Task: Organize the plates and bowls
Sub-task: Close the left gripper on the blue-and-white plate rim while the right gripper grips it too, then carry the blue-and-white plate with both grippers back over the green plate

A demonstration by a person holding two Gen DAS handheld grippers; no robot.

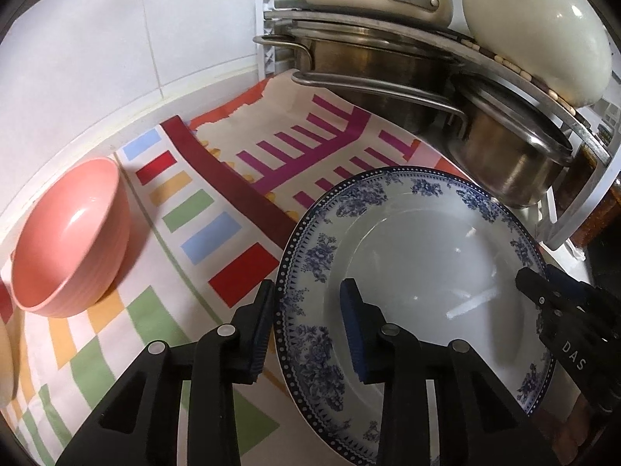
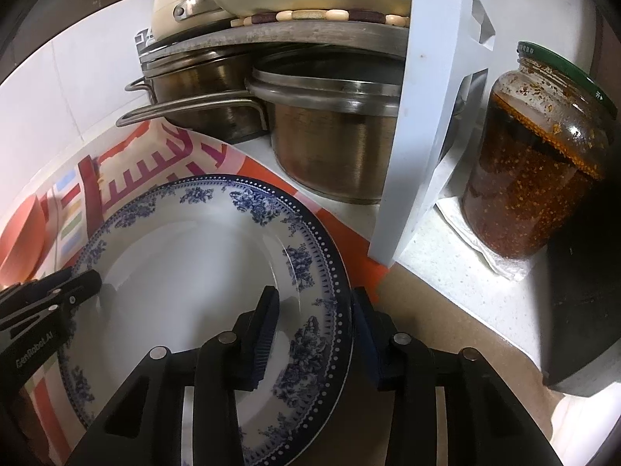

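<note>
A blue-and-white floral plate (image 1: 419, 256) (image 2: 174, 256) lies on a striped cloth (image 1: 217, 209). My left gripper (image 1: 308, 328) straddles its left rim, one pad outside the edge and one on the inner face, both against the plate. From the opposite side, my right gripper (image 2: 314, 322) clamps the right rim the same way. Each gripper shows in the other's view: the right gripper (image 1: 543, 291) at the plate's far edge, the left gripper (image 2: 85, 283) likewise. A pink bowl (image 1: 73, 233) (image 2: 23, 233) stands upright on the cloth to the left, apart from the plate.
Steel pots (image 1: 368, 70) (image 2: 330, 139) sit under a white corner shelf (image 2: 419, 136) just behind the plate, a long handle (image 1: 380, 89) reaching over the cloth. Cream cookware (image 1: 535, 27) rests on top. A jar of chili sauce (image 2: 531, 163) stands right of the shelf leg.
</note>
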